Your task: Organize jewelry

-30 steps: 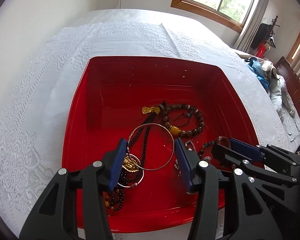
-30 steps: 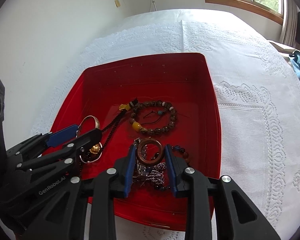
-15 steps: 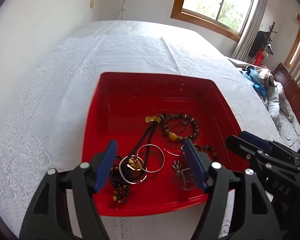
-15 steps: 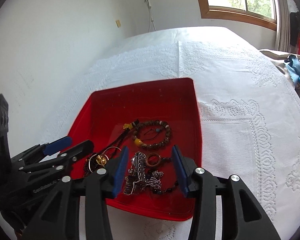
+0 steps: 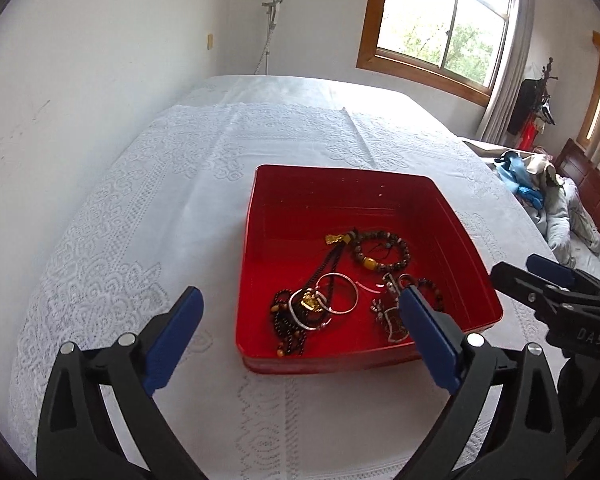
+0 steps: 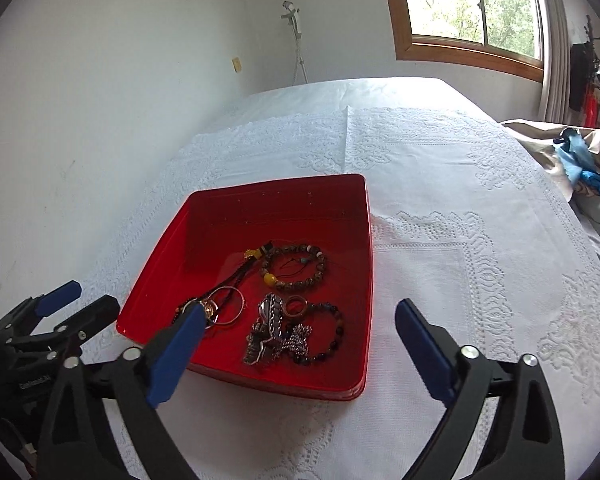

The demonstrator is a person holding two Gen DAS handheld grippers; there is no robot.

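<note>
A red tray (image 5: 340,178) (image 6: 276,186) sits on the white lace cloth and holds the jewelry. In it lie a brown bead bracelet (image 5: 404,252) (image 6: 320,270), a silver bangle (image 5: 354,300) (image 6: 240,308) over a black cord with gold pendants, and a silver chain pile with a dark bead bracelet (image 6: 338,336). My left gripper (image 5: 300,332) is open wide and empty, above the tray's near edge. My right gripper (image 6: 300,344) is open wide and empty, also near the tray's front edge.
The white lace cloth (image 5: 140,208) (image 6: 480,240) covers a wide bed. White walls stand to the left and behind. A pile of clothes (image 5: 556,208) (image 6: 588,168) lies at the far right. A window (image 5: 440,24) is at the back.
Both grippers have pulled up and back out of the tray and opened wider. The jewelry they hovered over stays in the tray.
</note>
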